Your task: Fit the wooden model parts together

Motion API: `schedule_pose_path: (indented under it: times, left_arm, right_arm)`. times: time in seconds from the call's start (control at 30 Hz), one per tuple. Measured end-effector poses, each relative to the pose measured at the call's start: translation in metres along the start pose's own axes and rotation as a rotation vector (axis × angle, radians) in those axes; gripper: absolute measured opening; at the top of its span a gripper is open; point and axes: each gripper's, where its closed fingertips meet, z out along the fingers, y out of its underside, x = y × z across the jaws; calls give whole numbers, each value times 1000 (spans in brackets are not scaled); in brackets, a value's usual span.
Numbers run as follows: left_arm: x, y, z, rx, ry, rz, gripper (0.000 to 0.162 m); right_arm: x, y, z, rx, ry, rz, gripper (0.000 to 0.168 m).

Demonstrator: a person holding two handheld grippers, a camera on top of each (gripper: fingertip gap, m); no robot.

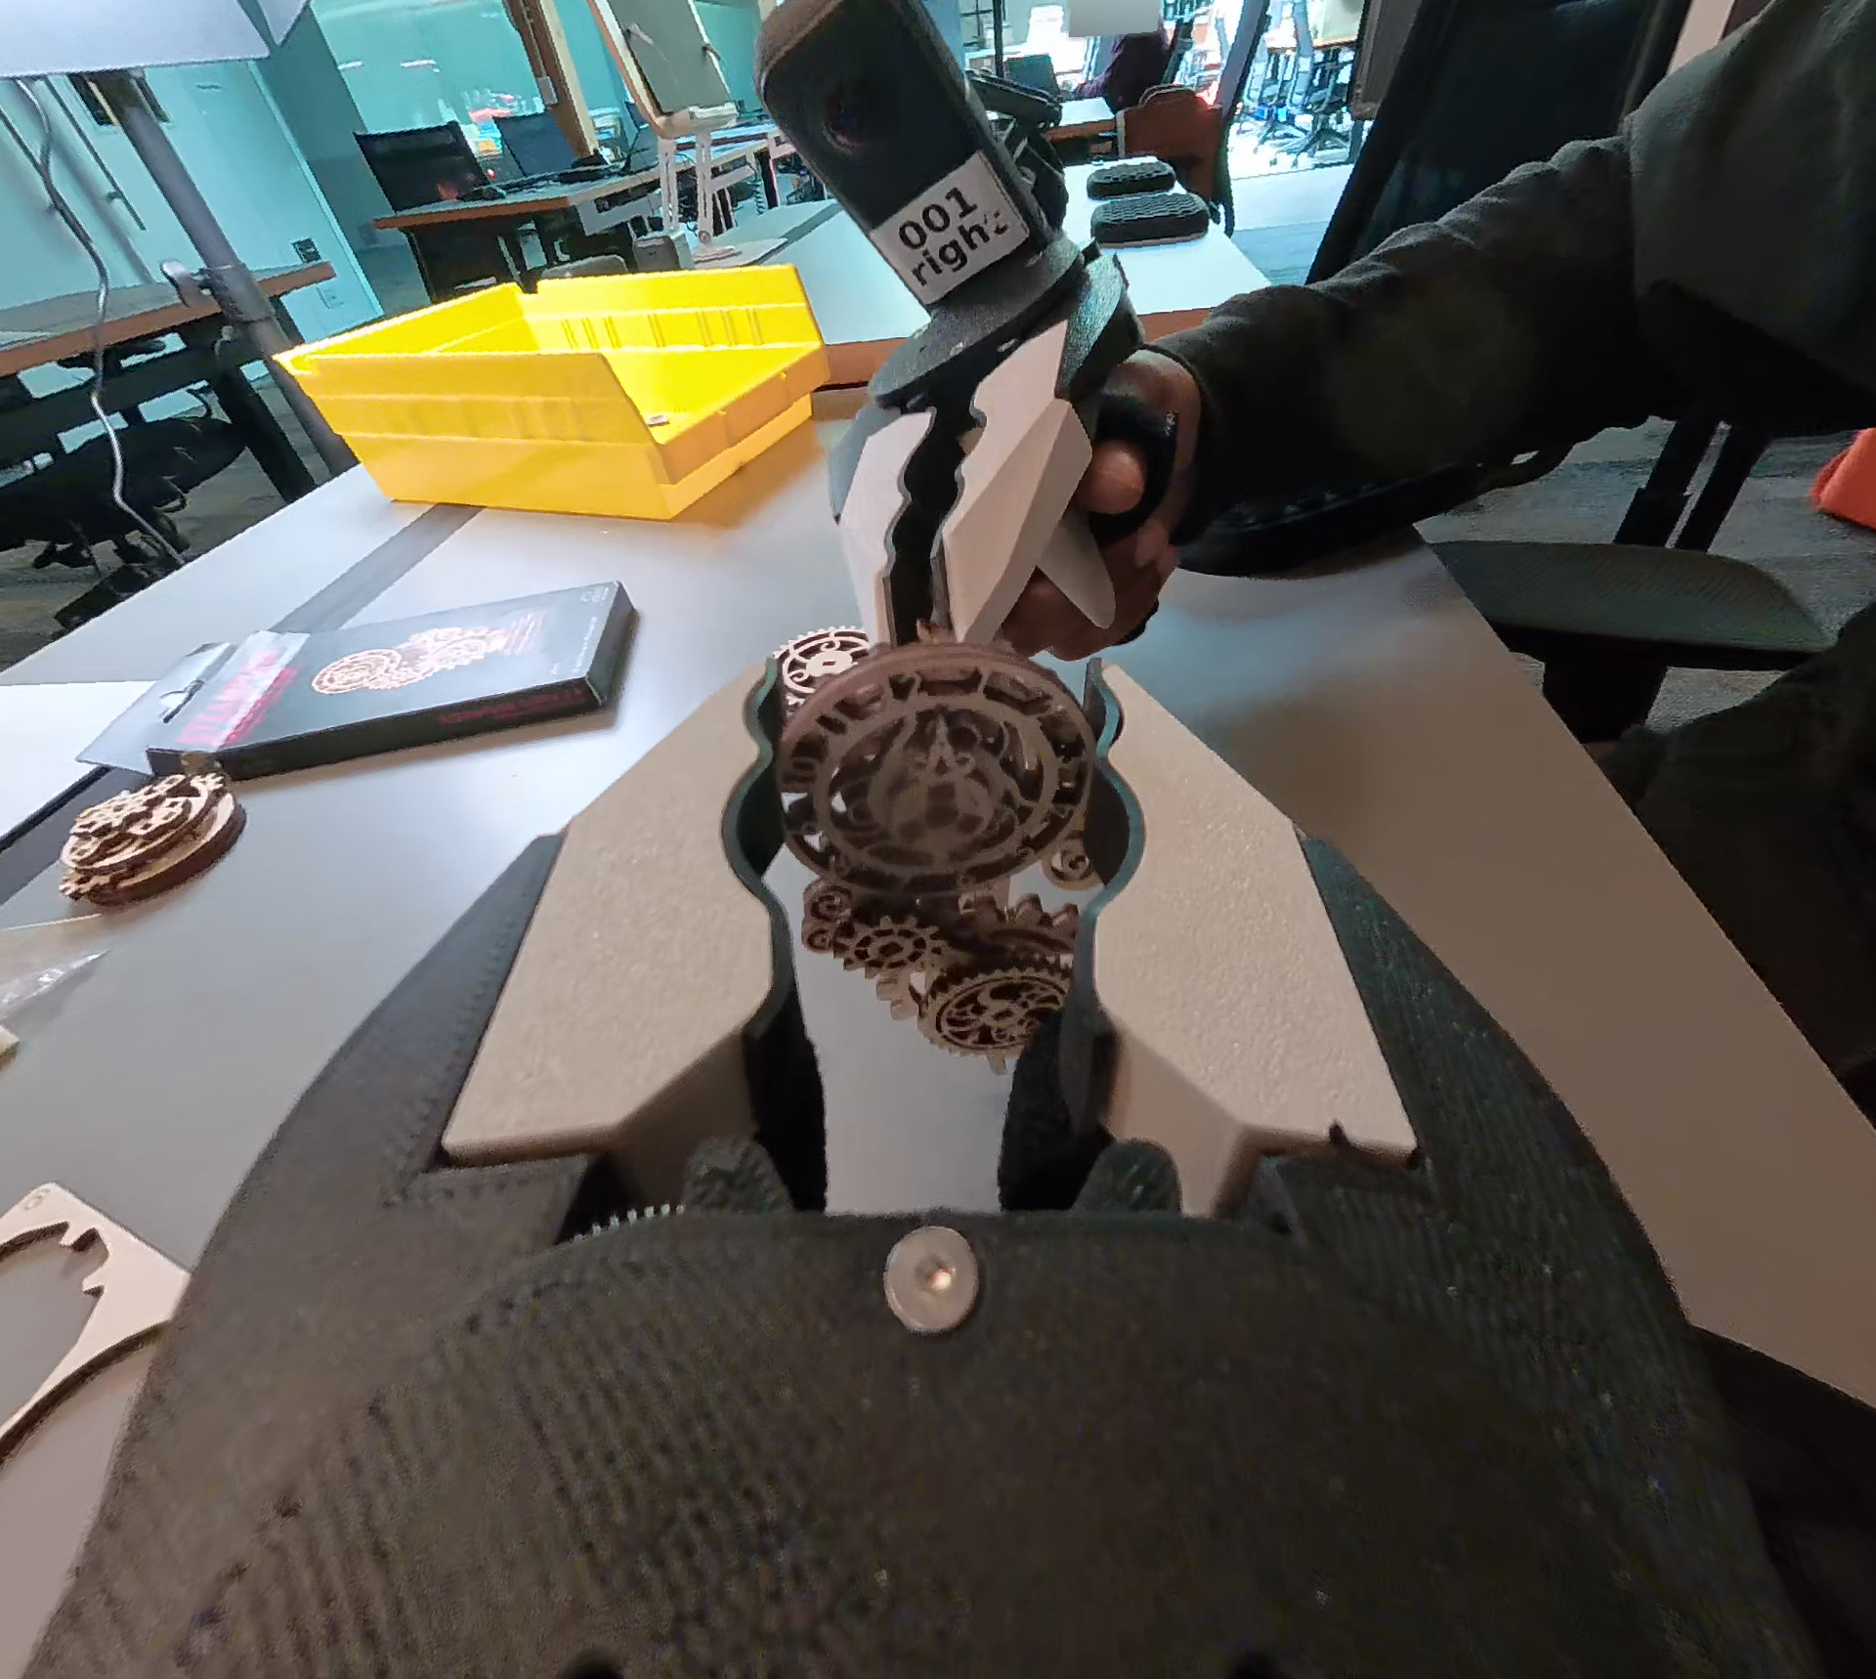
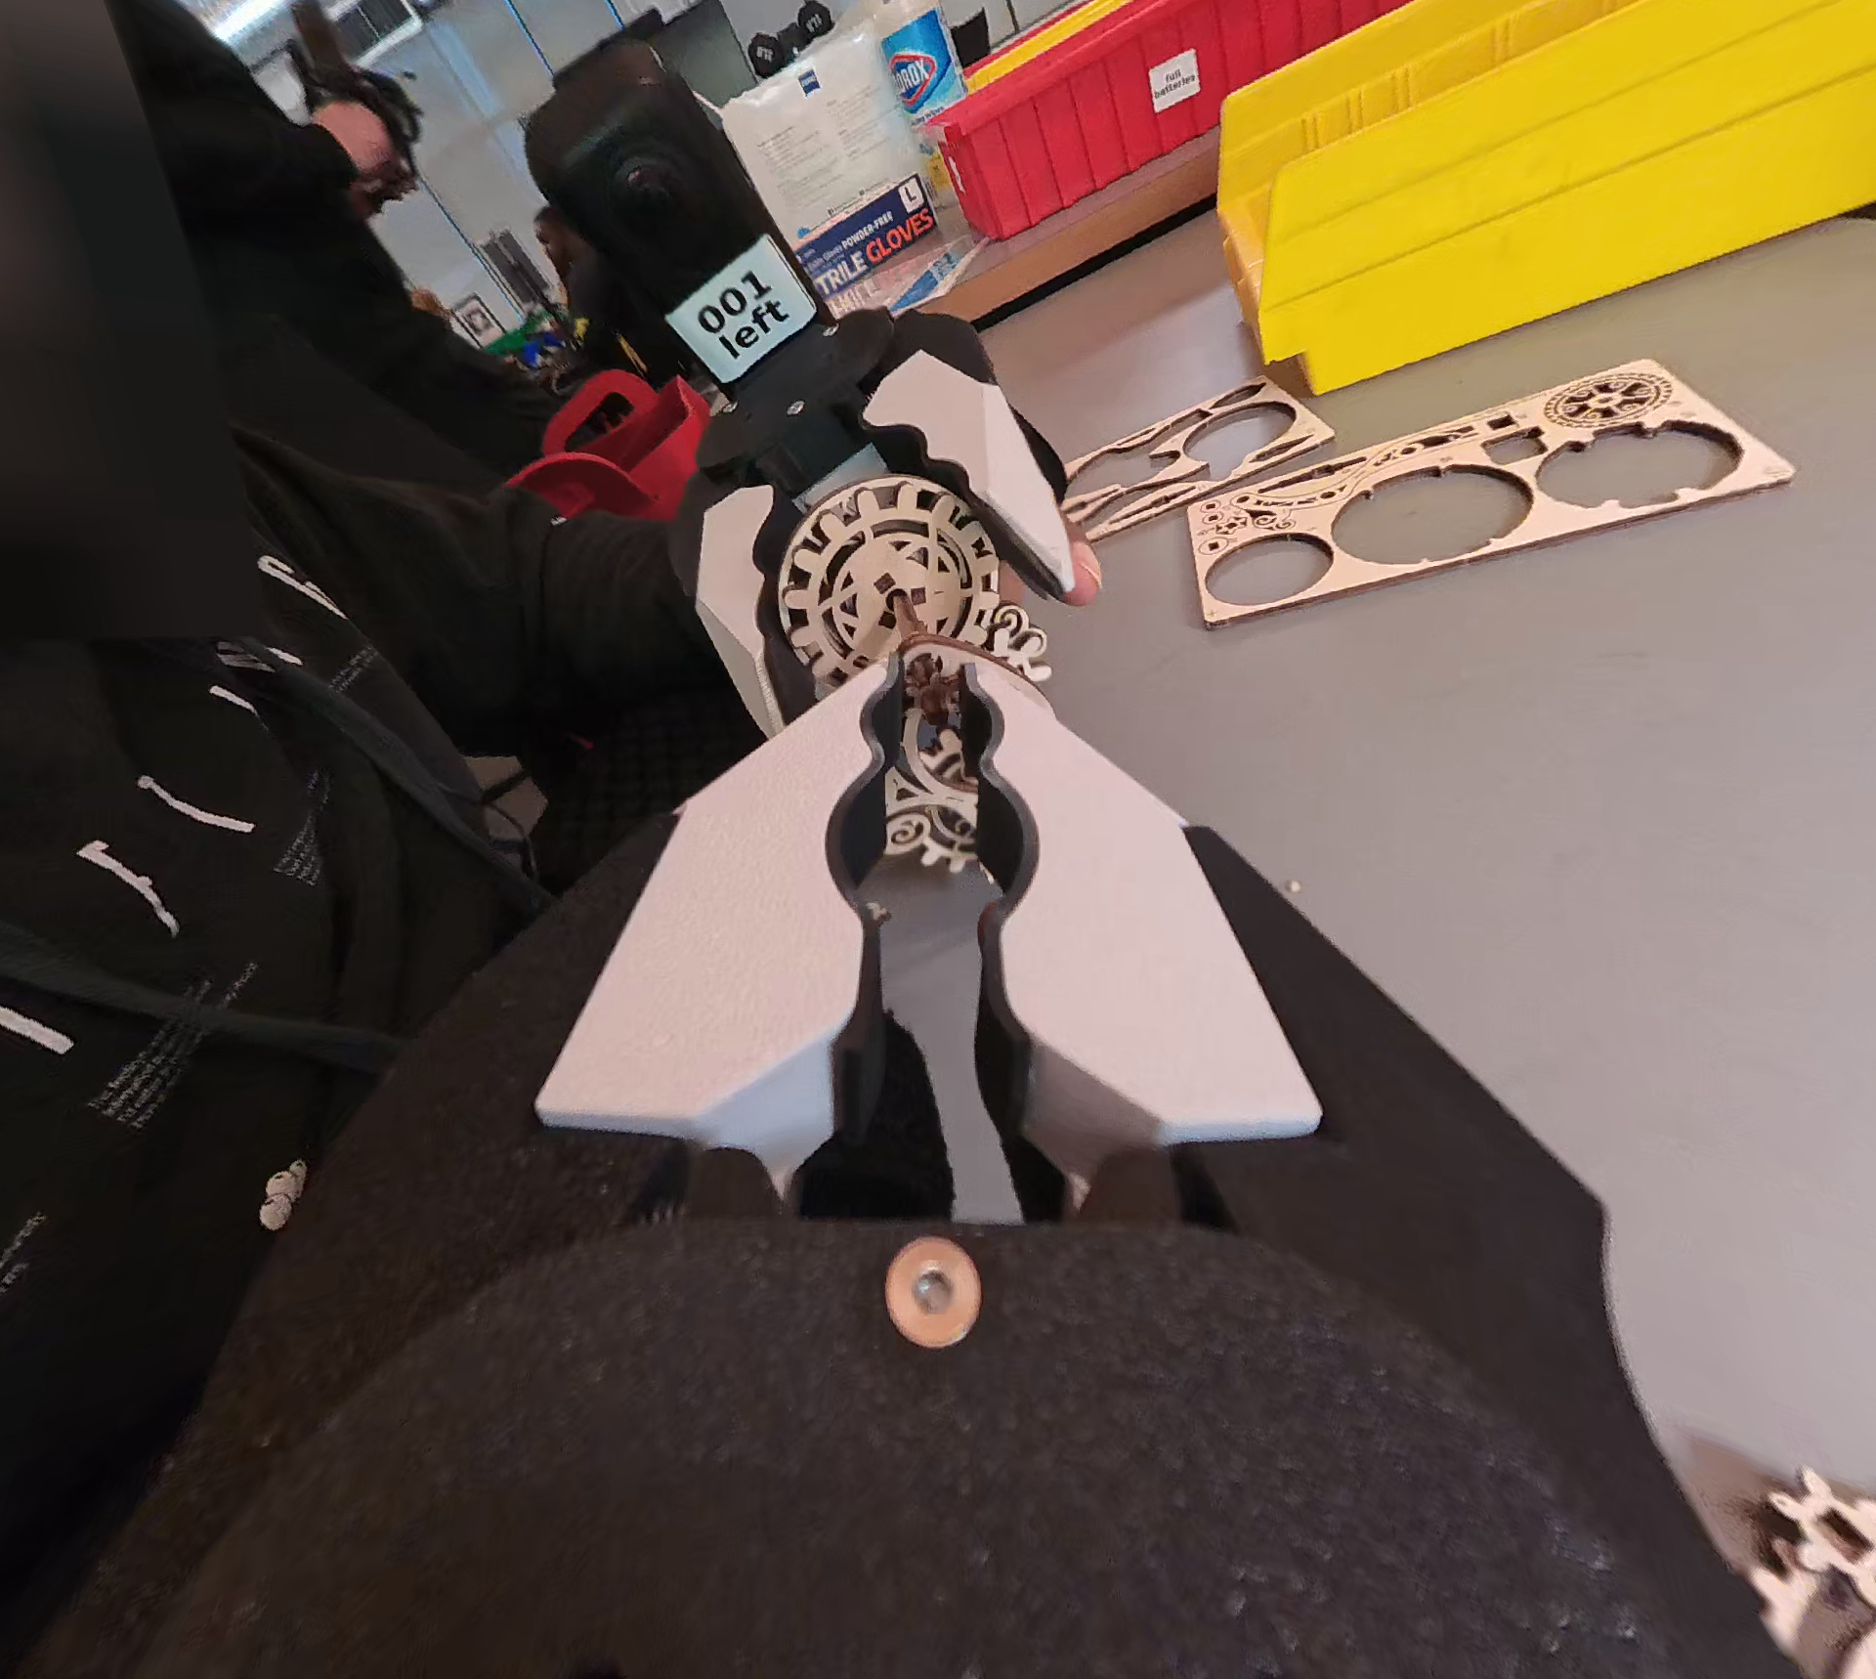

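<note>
My left gripper (image 1: 932, 686) is shut on the wooden gear model (image 1: 934, 777), a round fretwork disc with small gears below it, held upright above the table. My right gripper (image 1: 919, 630) comes down from above, and its narrow tips meet the model's top edge. In the right wrist view my right gripper (image 2: 934, 666) is shut on a small wooden part (image 2: 932, 762), pale fretwork with a dark toothed bit at the tips. It presses against the disc (image 2: 888, 574) held in the left gripper (image 2: 903, 615). The exact joint is hidden by the fingers.
A yellow bin (image 1: 568, 381), a black box (image 1: 406, 676) and a second wooden gear assembly (image 1: 152, 828) lie to the left on the grey table (image 1: 1370, 767). Punched-out wooden sheets (image 2: 1472, 493), yellow bins (image 2: 1573, 138) and a red bin (image 2: 1167, 67) lie on the far side. A dark-sleeved arm (image 1: 1472, 331) reaches in from the right. Only a small space, under 4 cm, lies between the two pairs of fingers.
</note>
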Motion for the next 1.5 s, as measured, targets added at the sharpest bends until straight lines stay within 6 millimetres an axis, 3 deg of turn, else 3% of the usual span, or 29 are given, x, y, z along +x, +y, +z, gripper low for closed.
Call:
schedule_pose_path:
  times: [0.6, 0.7, 0.8, 0.93, 1.17, 1.3, 1.4, 1.5]
  left_arm:
    - [3, 12, -1, 10, 52, -18, 57]
    - [0, 15, -1, 14, 55, -44, 57]
    - [-4, 15, -1, 24, 51, -76, 57]
    - [-14, 23, 0, -13, 6, -104, 57]
    - [-35, 41, -4, -125, -85, -149, 57]
    - [-39, 55, -4, -217, -117, -161, 56]
    - [-41, 63, -5, -274, -143, -171, 67]
    - [-49, 53, -19, -264, -211, -151, 75]
  right_arm:
    - [-1, -7, 15, -92, 53, -212, 10]
    - [0, -11, 13, -70, 57, -220, 18]
    - [-4, -23, 3, -32, 76, -236, 36]
    - [-5, -36, -24, 27, 149, -282, 42]
    - [23, -22, -70, 116, 302, -295, 41]
    - [27, -14, -74, 114, 328, -328, 40]
    - [24, -13, -70, 119, 318, -337, 41]
    - [32, 0, -65, 62, 333, -348, 41]
